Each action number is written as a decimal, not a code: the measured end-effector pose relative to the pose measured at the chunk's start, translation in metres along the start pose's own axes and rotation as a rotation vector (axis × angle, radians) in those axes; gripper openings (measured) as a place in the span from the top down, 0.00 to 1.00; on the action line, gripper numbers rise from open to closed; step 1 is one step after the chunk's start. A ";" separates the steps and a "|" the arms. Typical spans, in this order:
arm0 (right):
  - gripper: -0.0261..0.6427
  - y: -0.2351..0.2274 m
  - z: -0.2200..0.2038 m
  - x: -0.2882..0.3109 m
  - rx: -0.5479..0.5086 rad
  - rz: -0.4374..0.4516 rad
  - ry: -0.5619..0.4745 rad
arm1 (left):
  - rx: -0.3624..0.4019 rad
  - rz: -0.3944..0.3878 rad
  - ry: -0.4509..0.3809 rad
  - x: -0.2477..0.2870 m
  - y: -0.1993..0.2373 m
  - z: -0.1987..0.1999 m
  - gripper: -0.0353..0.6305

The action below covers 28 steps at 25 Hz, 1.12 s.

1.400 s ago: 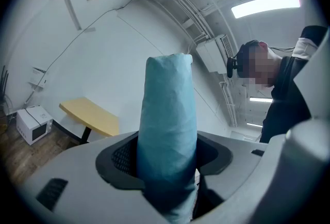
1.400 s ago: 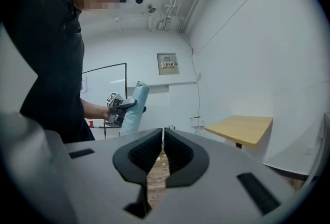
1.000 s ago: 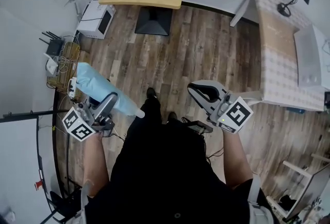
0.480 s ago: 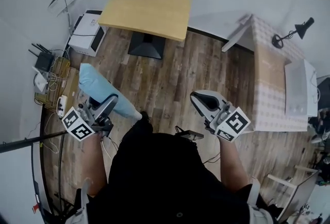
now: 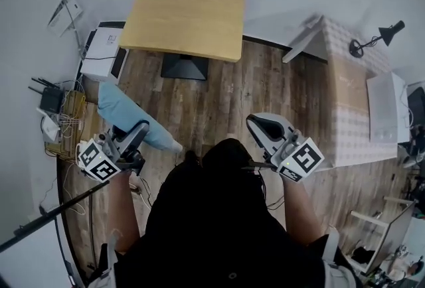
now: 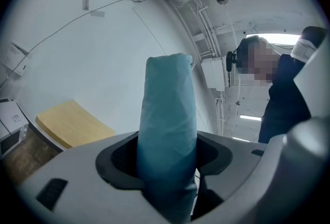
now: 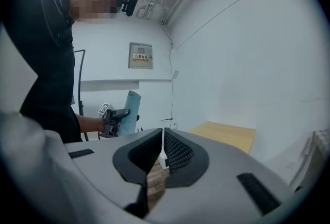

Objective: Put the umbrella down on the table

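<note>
A folded light-blue umbrella (image 5: pixel 126 114) is held in my left gripper (image 5: pixel 136 136), which is shut on it near its lower end. In the left gripper view the umbrella (image 6: pixel 167 125) stands up between the jaws and hides the space beyond them. The wooden table (image 5: pixel 184 12) with a black foot stands ahead, across the plank floor. My right gripper (image 5: pixel 264 129) is shut with nothing in it, at the right of my body; its jaws (image 7: pixel 162 153) meet. The right gripper view also shows the umbrella (image 7: pixel 130 109) and the left gripper (image 7: pixel 116 117) off to the left.
A white box-like appliance (image 5: pixel 101 53) sits on the floor left of the table, with routers and cables (image 5: pixel 56 107) against the wall. A checked-top table (image 5: pixel 355 101) with a black lamp (image 5: pixel 373 40) stands at the right. A dark pole (image 5: pixel 46 217) crosses the lower left.
The head view has shifted, so the wooden table sits fuller in view. Both grippers keep their grip and places; the umbrella stays in the left one.
</note>
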State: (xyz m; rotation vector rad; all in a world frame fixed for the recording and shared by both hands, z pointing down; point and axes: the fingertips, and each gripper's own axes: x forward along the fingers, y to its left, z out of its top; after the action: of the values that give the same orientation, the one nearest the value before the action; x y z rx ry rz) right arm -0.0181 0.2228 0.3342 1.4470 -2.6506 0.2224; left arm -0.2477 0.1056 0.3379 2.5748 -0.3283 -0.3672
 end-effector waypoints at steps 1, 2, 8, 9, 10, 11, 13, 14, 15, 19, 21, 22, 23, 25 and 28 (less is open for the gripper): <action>0.93 -0.007 -0.001 0.004 0.013 -0.015 -0.006 | -0.008 -0.001 0.006 0.002 0.007 0.000 0.53; 0.93 -0.016 -0.002 0.009 0.025 -0.028 -0.012 | -0.011 0.001 0.014 0.005 0.013 -0.001 0.53; 0.93 -0.063 -0.002 0.049 0.011 0.013 -0.007 | -0.045 0.037 0.027 0.037 0.046 0.003 0.53; 0.93 -0.073 -0.001 0.057 0.007 0.029 -0.013 | -0.047 0.045 0.023 0.045 0.052 0.007 0.53; 0.93 -0.085 0.001 0.065 0.007 0.043 -0.025 | -0.046 0.056 0.023 0.054 0.057 0.011 0.53; 0.93 -0.098 0.003 0.073 0.008 0.056 -0.040 | -0.043 0.068 0.026 0.063 0.064 0.016 0.53; 0.93 -0.123 0.009 0.089 -0.001 0.073 -0.057 | -0.036 0.086 0.034 0.084 0.077 0.026 0.53; 0.93 -0.135 0.011 0.095 -0.010 0.080 -0.056 | -0.031 0.090 0.040 0.095 0.082 0.030 0.53; 0.93 -0.147 0.014 0.100 -0.019 0.087 -0.055 | -0.026 0.094 0.045 0.106 0.087 0.034 0.53; 0.93 -0.192 0.030 0.121 -0.030 0.137 -0.081 | 0.001 0.133 0.040 0.148 0.106 0.055 0.53; 0.93 -0.210 0.037 0.132 -0.039 0.162 -0.093 | 0.009 0.154 0.022 0.160 0.113 0.069 0.53; 0.93 -0.219 0.040 0.138 -0.045 0.172 -0.099 | 0.016 0.159 0.012 0.165 0.116 0.076 0.53; 0.93 -0.228 0.043 0.145 -0.055 0.179 -0.104 | 0.026 0.161 0.002 0.170 0.120 0.084 0.53; 0.93 -0.254 0.050 0.162 -0.095 0.192 -0.110 | 0.050 0.167 -0.013 0.182 0.134 0.101 0.53; 0.93 -0.299 0.060 0.175 -0.128 0.170 -0.110 | 0.064 0.194 -0.006 0.202 0.156 0.114 0.53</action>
State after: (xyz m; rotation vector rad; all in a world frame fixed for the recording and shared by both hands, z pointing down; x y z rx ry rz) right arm 0.1380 -0.0920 0.3267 1.2311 -2.8190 -0.0133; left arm -0.1206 -0.1373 0.2849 2.5756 -0.5951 -0.2978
